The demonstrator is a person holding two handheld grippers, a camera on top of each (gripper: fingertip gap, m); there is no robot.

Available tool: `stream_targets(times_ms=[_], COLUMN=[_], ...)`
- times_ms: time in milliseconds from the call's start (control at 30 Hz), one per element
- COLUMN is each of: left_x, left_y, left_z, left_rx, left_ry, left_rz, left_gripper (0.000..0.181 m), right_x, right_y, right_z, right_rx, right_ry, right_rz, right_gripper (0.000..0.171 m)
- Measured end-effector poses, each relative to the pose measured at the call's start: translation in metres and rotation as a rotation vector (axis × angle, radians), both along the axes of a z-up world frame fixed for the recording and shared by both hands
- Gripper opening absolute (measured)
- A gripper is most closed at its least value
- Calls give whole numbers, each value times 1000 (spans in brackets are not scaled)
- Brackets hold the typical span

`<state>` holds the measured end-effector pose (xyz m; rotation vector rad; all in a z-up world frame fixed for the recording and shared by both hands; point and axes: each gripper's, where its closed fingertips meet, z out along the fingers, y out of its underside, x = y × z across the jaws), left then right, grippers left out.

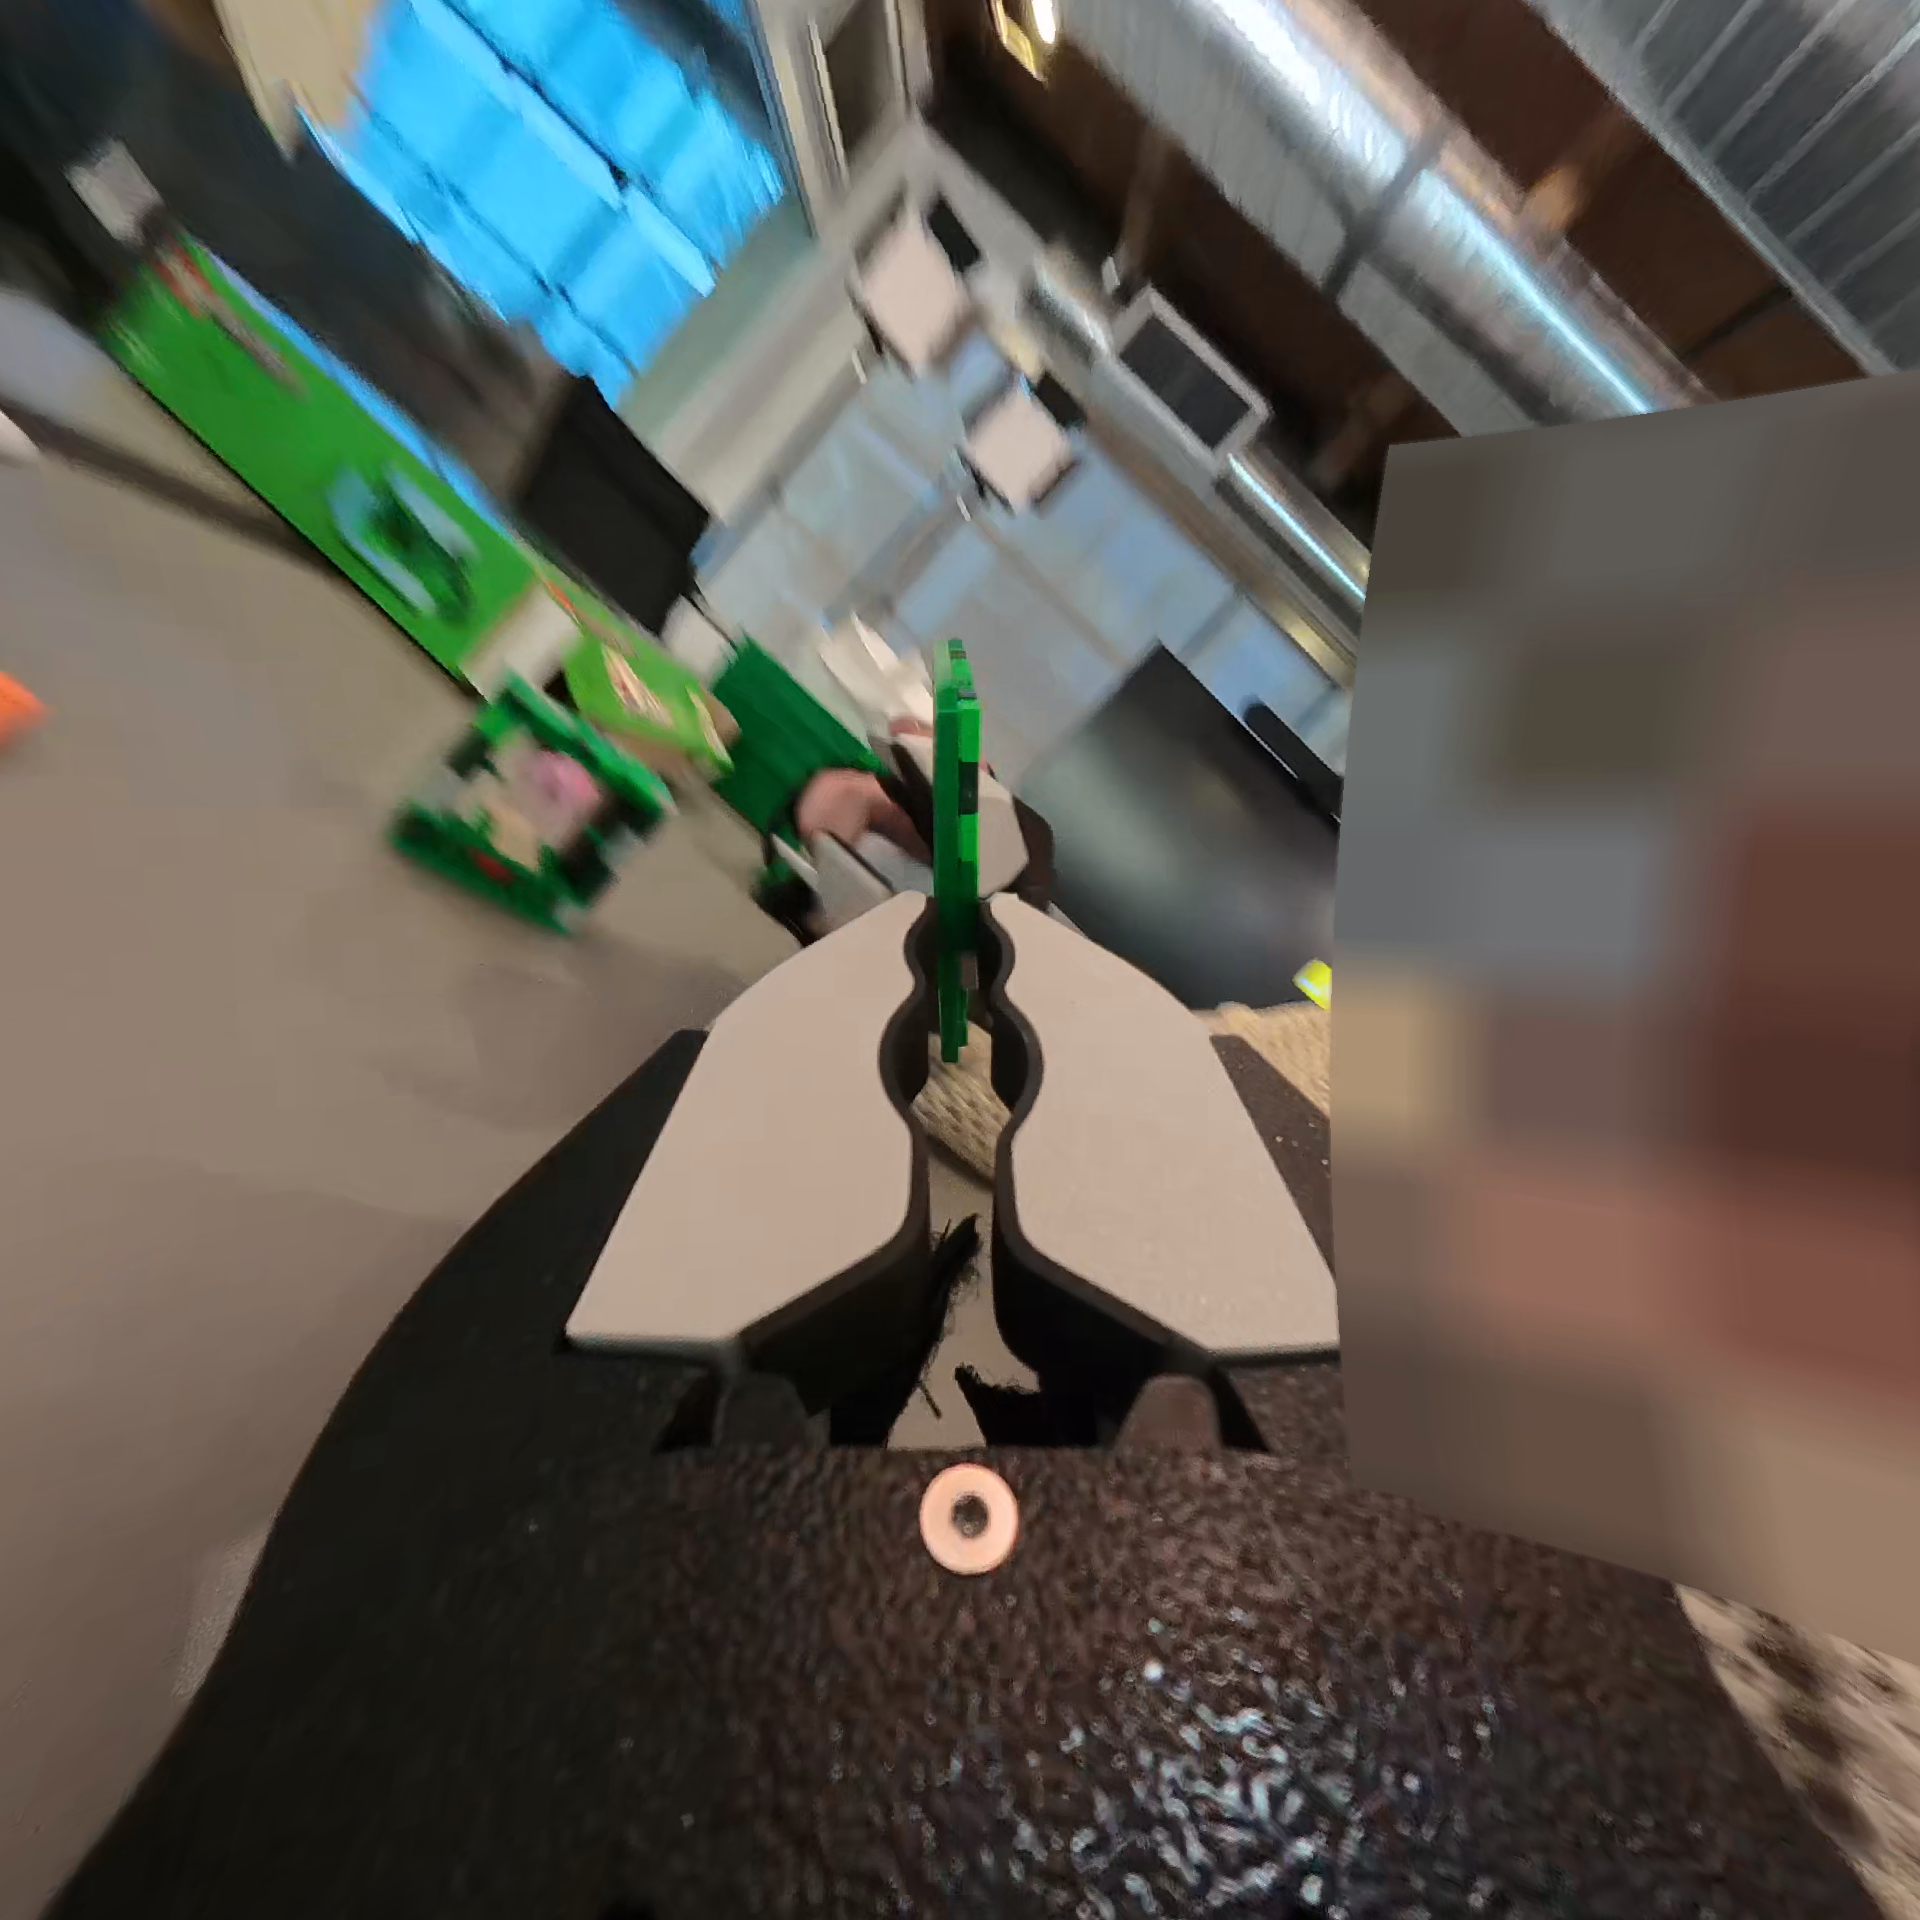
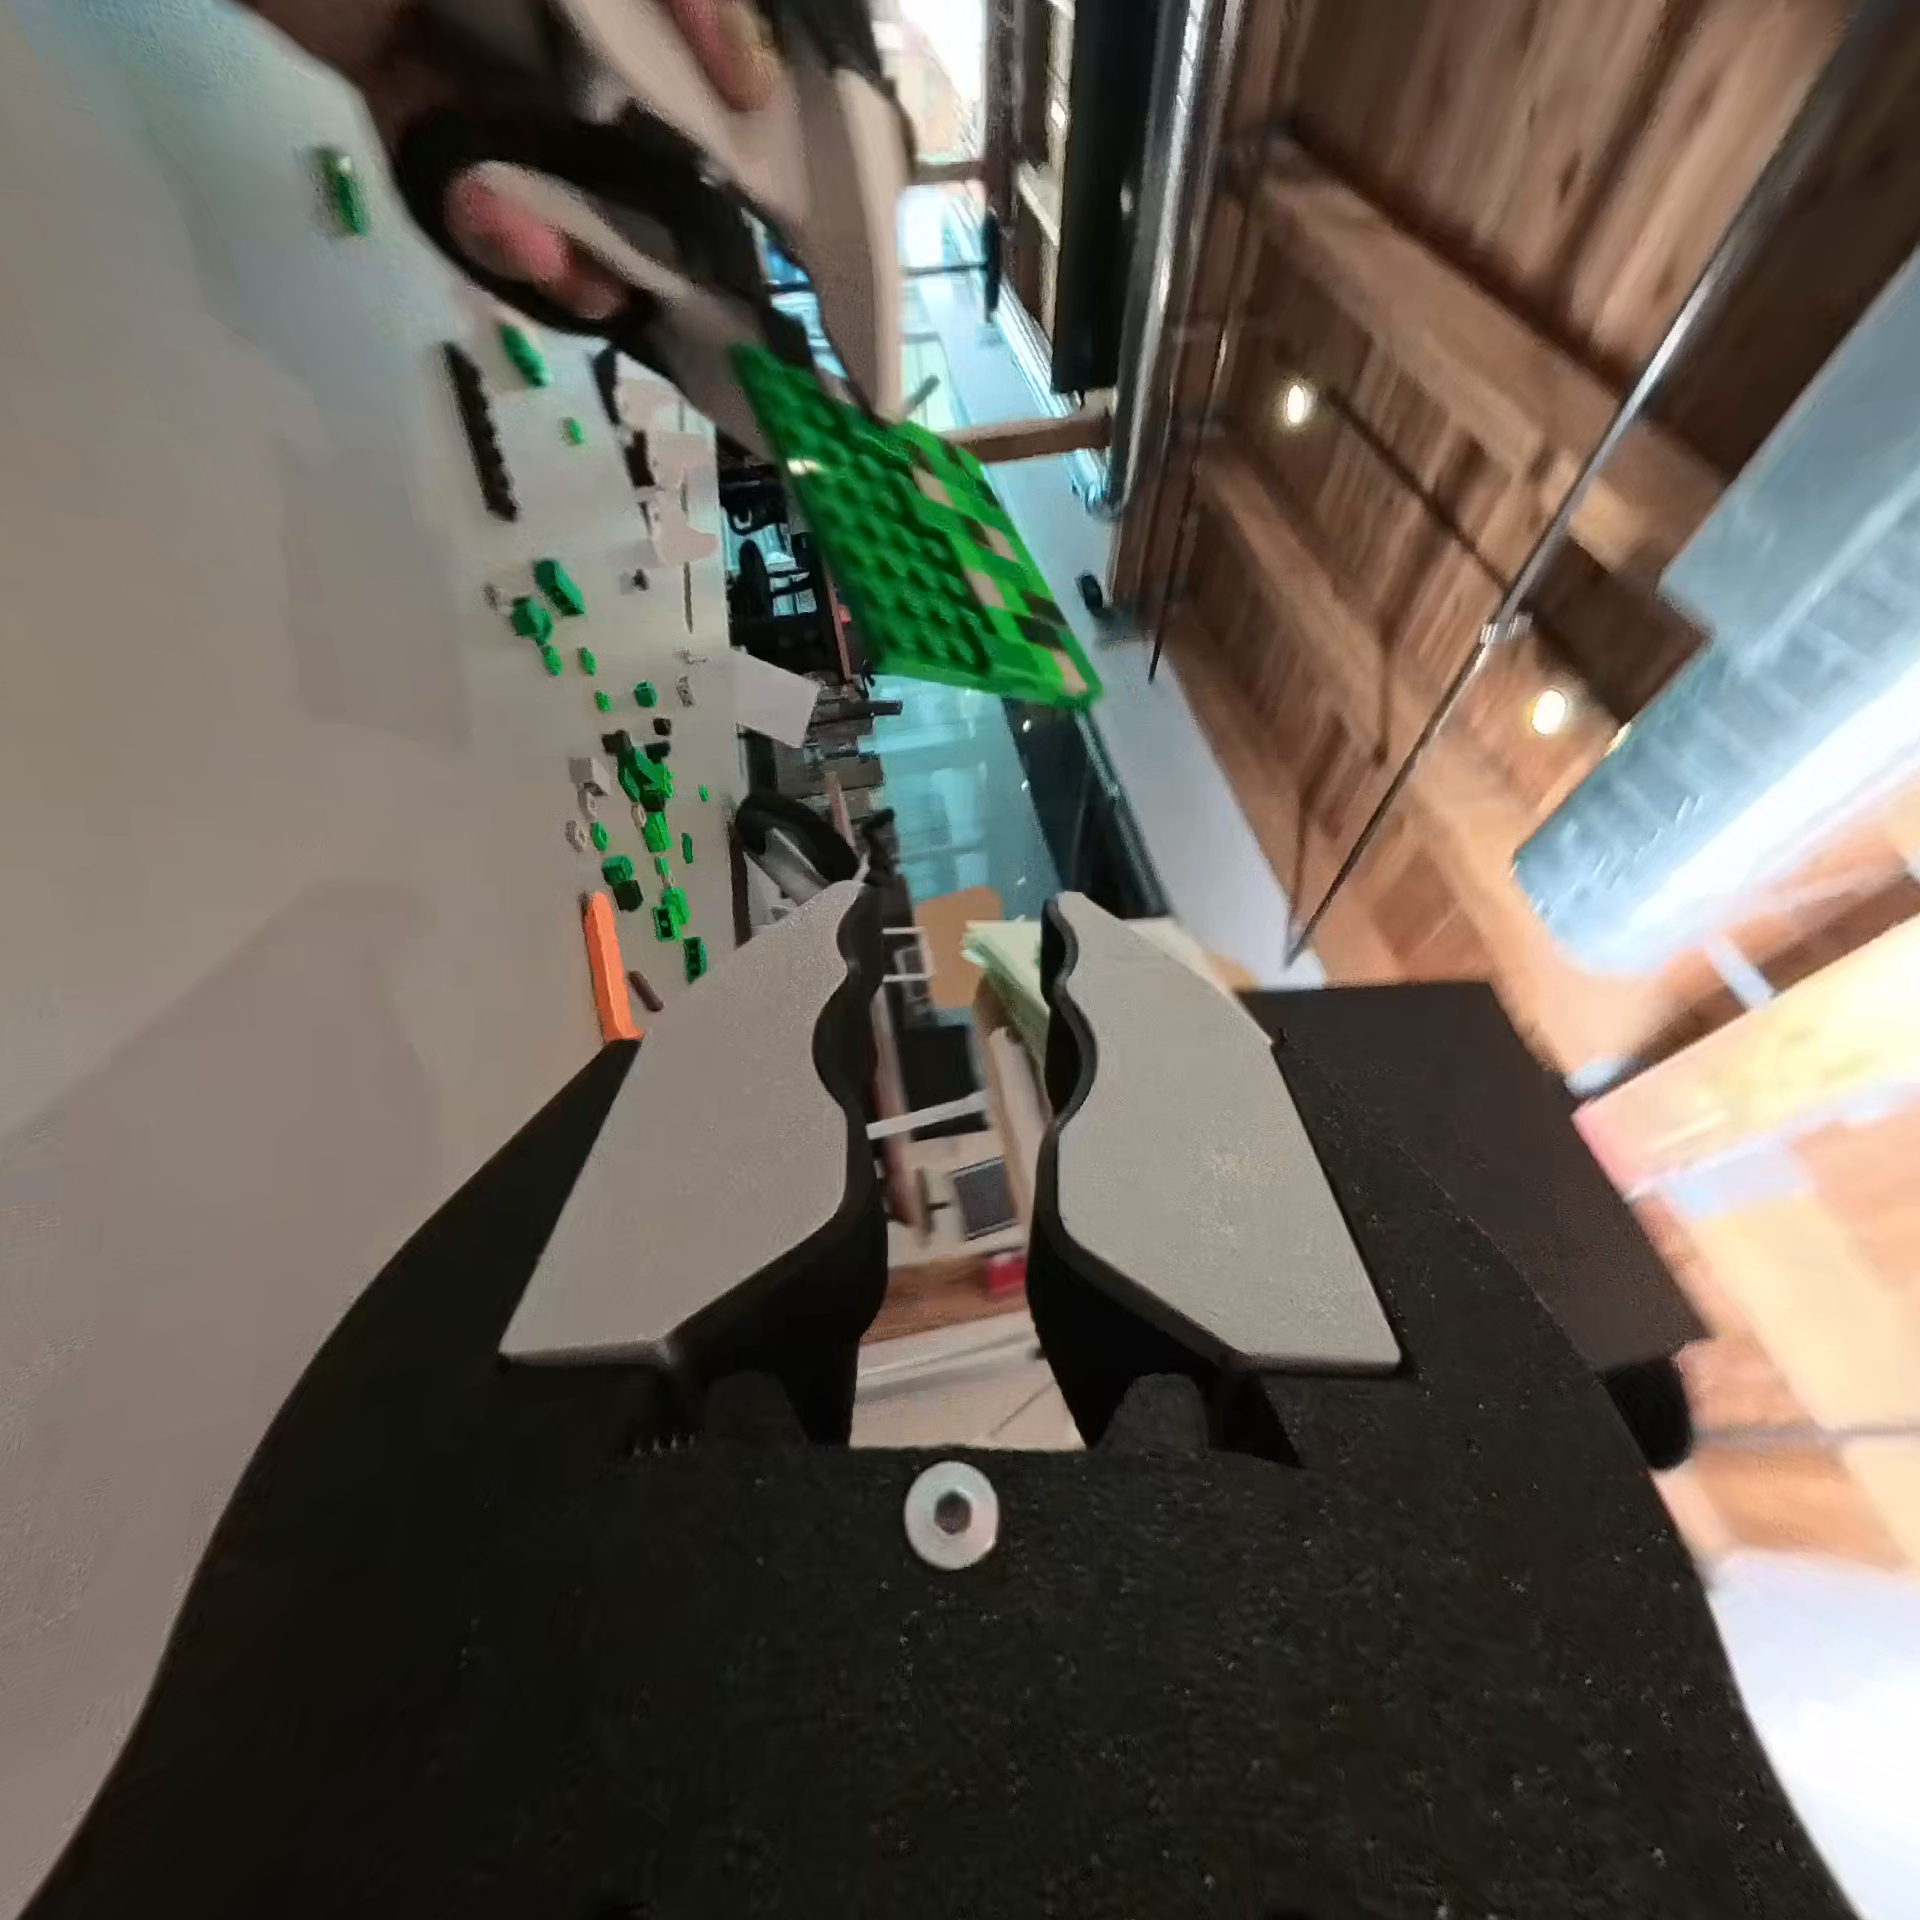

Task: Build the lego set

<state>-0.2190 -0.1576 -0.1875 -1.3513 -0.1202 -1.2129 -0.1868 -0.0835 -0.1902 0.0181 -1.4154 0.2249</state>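
My left gripper (image 1: 958,914) is shut on a green lego plate (image 1: 951,790), seen edge-on and standing upright between the jaws, lifted off the table. In the right wrist view the same plate (image 2: 914,540) shows its studded face, with tan and dark tiles along one edge, held by the left gripper (image 2: 764,390) at the top. My right gripper (image 2: 954,914) is open and empty, in the air a little way from the plate. Its grey fingers (image 1: 1003,842) show just behind the plate in the left wrist view.
Several loose green bricks (image 2: 644,790), a long black piece (image 2: 480,436) and an orange tool (image 2: 608,966) lie on the white table (image 2: 208,727). A green box (image 1: 312,436) and a small partly built model (image 1: 530,800) stand on the table at the left.
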Motion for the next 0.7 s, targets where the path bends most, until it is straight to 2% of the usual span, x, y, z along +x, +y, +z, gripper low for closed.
stream_targets(times_ms=[100,300,467,567,700], left_x=[-12,-17,-13,-9,-7], left_y=[2,10,14,16,18], left_z=[4,1,3,4,4], left_rx=[40,43,80,97,109], left_ry=[-6,34,96,160,207], left_rz=[100,218,283,329,369], left_gripper=[6,6,6,6,6], right_x=[0,1,-13,-22,-26], right_y=[3,-50,-74,-79,-85], right_z=[11,11,6,0,-5], right_rx=[-265,-725,-1060,-1185,-1211], right_ry=[-41,-281,-453,-513,-529], right_rz=[41,288,362,351,324], right_gripper=[28,28,39,49,58])
